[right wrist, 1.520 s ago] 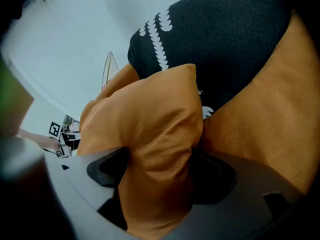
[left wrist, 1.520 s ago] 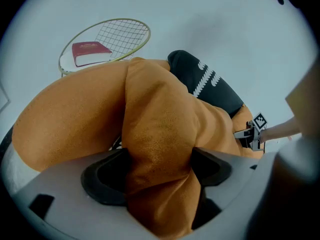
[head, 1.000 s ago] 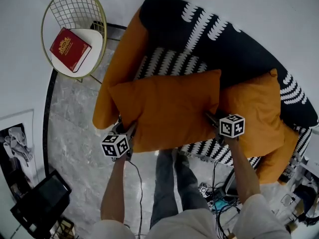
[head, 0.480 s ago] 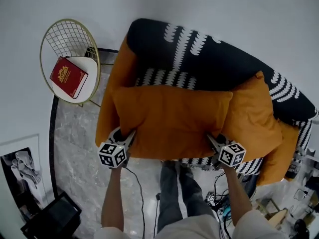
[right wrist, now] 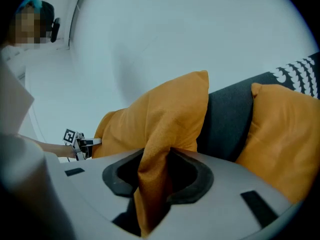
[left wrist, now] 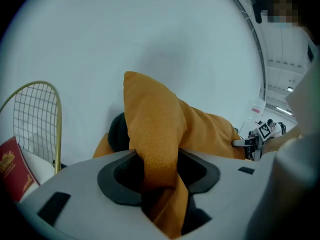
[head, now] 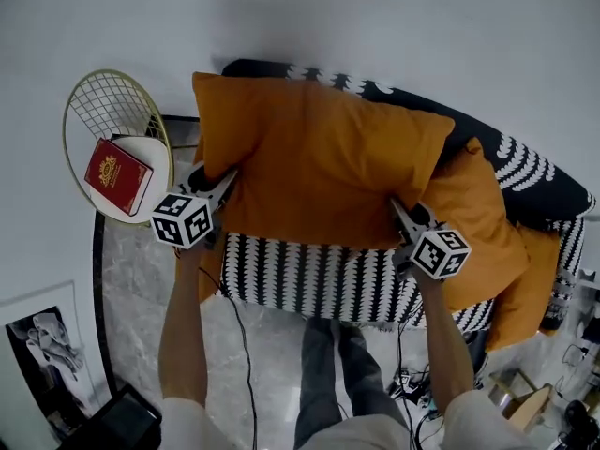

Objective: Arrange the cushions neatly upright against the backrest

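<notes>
In mid-frame of the head view, the big orange cushion [head: 323,162] hangs before the sofa backrest [head: 527,169]. The left gripper [head: 218,183] pinches its lower-left corner and the right gripper [head: 403,214] its lower-right, both sets of jaws part-closed on fabric. A second cushion [head: 487,228] seemingly leans at right.

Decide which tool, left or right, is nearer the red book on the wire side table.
Left. The left tool grips the large cushion at its corner beside the red book; the right tool grips the opposite corner, farther away.
</notes>
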`<state>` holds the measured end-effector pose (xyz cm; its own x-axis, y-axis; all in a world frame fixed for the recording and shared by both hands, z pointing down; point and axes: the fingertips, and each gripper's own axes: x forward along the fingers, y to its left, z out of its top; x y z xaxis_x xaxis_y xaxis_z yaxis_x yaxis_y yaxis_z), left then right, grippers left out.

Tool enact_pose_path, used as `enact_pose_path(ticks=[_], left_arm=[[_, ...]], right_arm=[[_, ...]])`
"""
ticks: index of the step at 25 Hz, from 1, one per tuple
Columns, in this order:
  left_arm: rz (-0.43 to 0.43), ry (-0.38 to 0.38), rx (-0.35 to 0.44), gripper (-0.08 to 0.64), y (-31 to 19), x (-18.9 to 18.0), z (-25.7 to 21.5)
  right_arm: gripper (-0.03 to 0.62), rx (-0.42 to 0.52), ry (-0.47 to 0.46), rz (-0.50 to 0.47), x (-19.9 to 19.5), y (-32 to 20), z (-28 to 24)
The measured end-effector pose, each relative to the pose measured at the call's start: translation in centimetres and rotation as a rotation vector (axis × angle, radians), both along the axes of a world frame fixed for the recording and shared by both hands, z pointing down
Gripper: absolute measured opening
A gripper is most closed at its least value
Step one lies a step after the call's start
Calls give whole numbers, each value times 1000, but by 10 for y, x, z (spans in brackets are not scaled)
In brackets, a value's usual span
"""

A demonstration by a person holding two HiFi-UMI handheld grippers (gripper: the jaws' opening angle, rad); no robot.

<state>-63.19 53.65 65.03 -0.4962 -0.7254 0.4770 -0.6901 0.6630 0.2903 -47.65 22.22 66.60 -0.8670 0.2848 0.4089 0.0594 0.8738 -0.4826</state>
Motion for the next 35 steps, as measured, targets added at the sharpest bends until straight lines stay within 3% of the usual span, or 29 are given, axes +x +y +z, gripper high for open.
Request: enact_pose_path(ticks=[6,13,16,19,21,24,28,31,35], left_arm=[[-10,16,21,234,-17,-49,11],[-27,96,114,239,-23,-34,41],[-27,93,75,239,-16,-22,66],[-38,219,3,242,-10,-16,115],[-59,262,-40,247,-1,-10,140],[-80,246,-42,248,1,-19,145],[-36,309,-83,259,-8,-28,148],[-35,297,-82,273,-7,-24,146],[-74,221,-59,311,4,-13,136]], right_arm=[[161,-9,-1,46,-34,-11,4],[172,33,6,95,-22,-20,13],[167,40,84,41,-12,-10,42],[170,89,135,-15,-9,-1,61],[172,104,171,-40,-3,11,77],[172,85,196,-6,-10,11,98],[198,120,240,2,-22,-3,113],[227,137,230,18,-21,-6,112],[301,152,179,25,-8,-12,98]])
